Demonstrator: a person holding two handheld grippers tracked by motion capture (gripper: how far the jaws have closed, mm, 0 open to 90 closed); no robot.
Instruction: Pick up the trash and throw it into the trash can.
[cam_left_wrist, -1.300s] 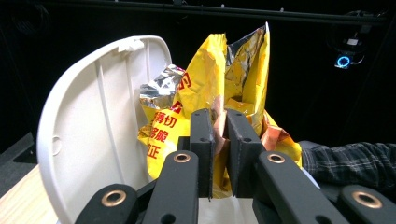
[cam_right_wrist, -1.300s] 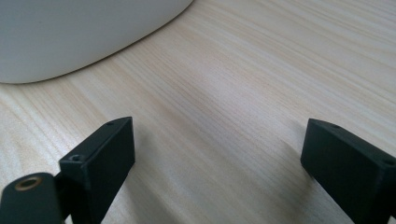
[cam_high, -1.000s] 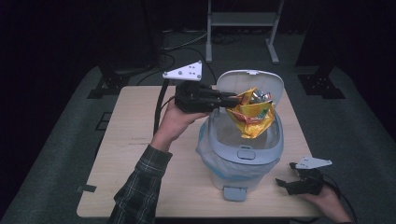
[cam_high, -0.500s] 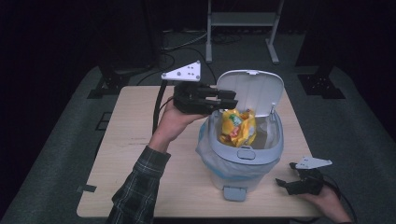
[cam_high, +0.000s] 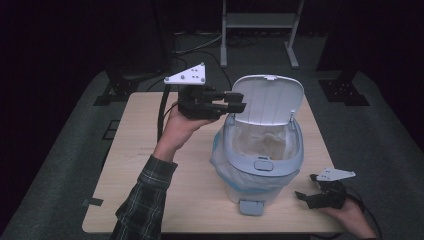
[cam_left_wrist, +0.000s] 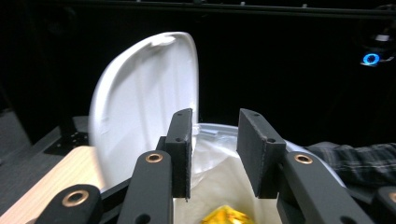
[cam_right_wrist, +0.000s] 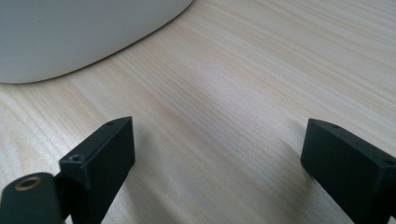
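The bin (cam_high: 262, 160) stands right of the table's (cam_high: 150, 185) middle, pale grey, white liner inside, lid (cam_high: 267, 97) tipped up at its 12 o'clock. From above the liner looks plain; my left gripper (cam_left_wrist: 215, 154) view shows a yellow wrapper (cam_left_wrist: 224, 215) down in it. That gripper hovers at the bin's 10 o'clock, jaws just opened a little, parted with nothing between them. My right gripper (cam_right_wrist: 219, 172) rests at the bin's 4 o'clock, jaws spread wide over bare wood, gripping nothing.
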